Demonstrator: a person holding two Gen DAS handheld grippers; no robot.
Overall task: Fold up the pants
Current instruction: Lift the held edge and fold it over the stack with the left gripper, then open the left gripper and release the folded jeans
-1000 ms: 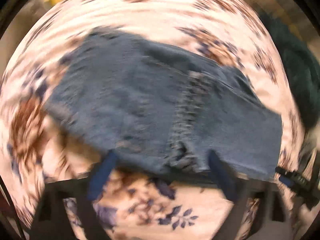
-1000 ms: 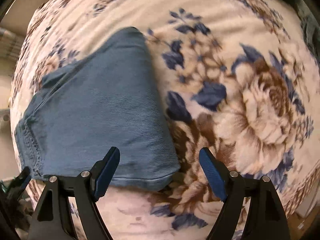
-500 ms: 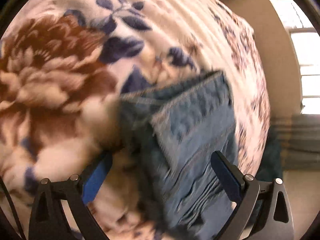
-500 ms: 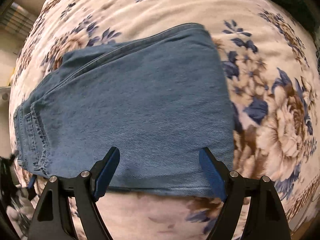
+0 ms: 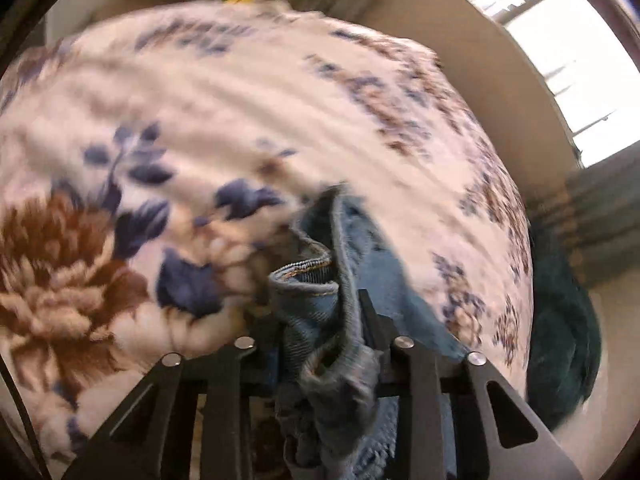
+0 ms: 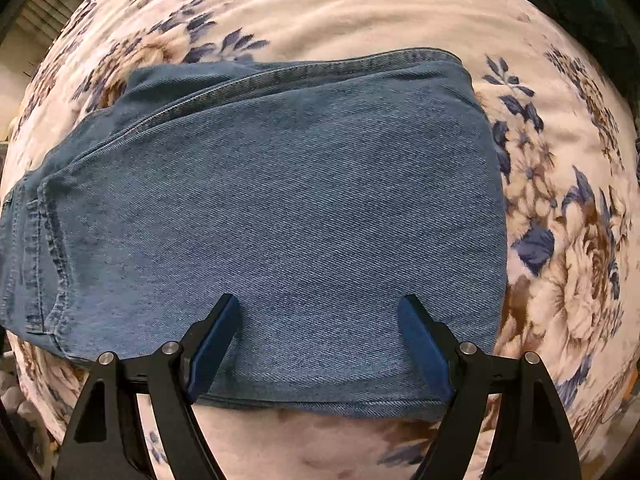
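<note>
1. Lying folded on the floral blanket (image 6: 360, 12), the jeans (image 6: 280, 200) run their long axis left to right across the right view.
2. Right claw (image 6: 320, 344) hangs spread over the near hem, pinching nothing.
3. Left claw (image 5: 316, 320), jaws just closing, pinches bunched denim edge.

bare blanket (image 6: 360, 8) around pants (image 6: 280, 200)

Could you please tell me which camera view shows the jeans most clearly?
The right wrist view: the jeans lie spread flat, sharp, nearly whole. The left wrist view shows only a blurred, bunched edge pinched in the left gripper.
</note>
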